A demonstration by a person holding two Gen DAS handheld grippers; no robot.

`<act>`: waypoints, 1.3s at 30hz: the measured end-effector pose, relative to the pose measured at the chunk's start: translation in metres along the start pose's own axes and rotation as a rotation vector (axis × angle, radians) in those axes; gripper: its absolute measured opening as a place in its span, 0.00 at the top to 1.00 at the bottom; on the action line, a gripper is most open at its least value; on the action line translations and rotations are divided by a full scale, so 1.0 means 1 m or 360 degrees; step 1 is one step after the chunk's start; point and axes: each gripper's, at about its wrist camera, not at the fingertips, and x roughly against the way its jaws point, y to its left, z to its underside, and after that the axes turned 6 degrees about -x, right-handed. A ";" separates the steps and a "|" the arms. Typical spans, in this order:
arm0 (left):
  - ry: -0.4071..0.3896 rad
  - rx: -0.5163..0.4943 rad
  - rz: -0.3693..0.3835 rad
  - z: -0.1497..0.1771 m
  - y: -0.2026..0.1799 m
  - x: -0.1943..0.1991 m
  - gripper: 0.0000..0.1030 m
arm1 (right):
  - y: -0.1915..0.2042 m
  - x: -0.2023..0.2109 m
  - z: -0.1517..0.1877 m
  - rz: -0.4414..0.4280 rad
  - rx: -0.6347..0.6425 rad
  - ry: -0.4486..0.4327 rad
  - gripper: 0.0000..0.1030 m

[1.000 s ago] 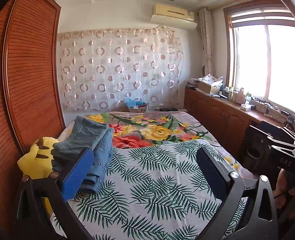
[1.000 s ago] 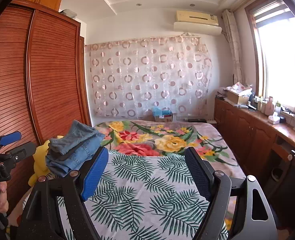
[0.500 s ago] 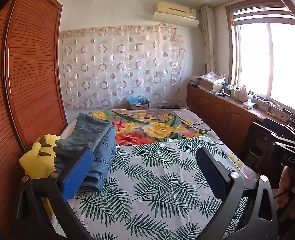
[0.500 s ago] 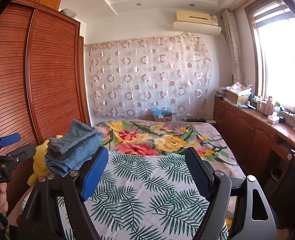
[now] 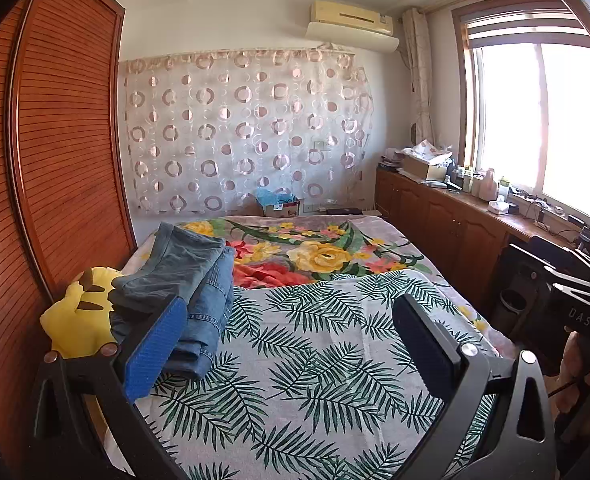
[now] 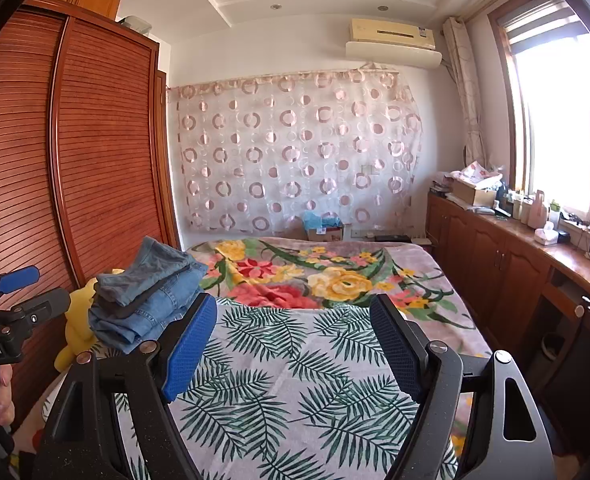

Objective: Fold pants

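Landmark: the yellow plush toy (image 5: pixel 77 314) at the wardrobe-side edge of the bed (image 5: pixel 315 360); every place below is given from it.
Pants: a stack of denim pants (image 5: pixel 187 284) lies just beside the plush, partly over it, on the bed side away from the wardrobe (image 5: pixel 55 160).
Long axis: the stack runs from the plush toward the head of the bed, roughly along the wardrobe.
Left gripper (image 5: pixel 291 344): jaws wide apart, nothing between them; held above the foot of the bed, with the stack forward and to the left, partly behind the blue left pad.
Right gripper (image 6: pixel 295 344): jaws wide apart, empty; the stack lies further to its left.
Nearer hand: by my judgement the left, which sits on the plush side.
Coming move: likely a reach forward and left toward the near end of the stack.
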 end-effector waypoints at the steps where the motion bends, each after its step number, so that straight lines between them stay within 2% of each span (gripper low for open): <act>1: 0.0000 0.0000 0.0001 0.000 0.000 0.000 0.00 | 0.000 0.000 0.000 -0.0005 -0.0001 0.0000 0.22; 39: 0.0002 -0.0002 -0.0002 -0.001 0.001 0.000 0.00 | -0.003 0.001 0.002 -0.0017 0.0001 0.0004 0.22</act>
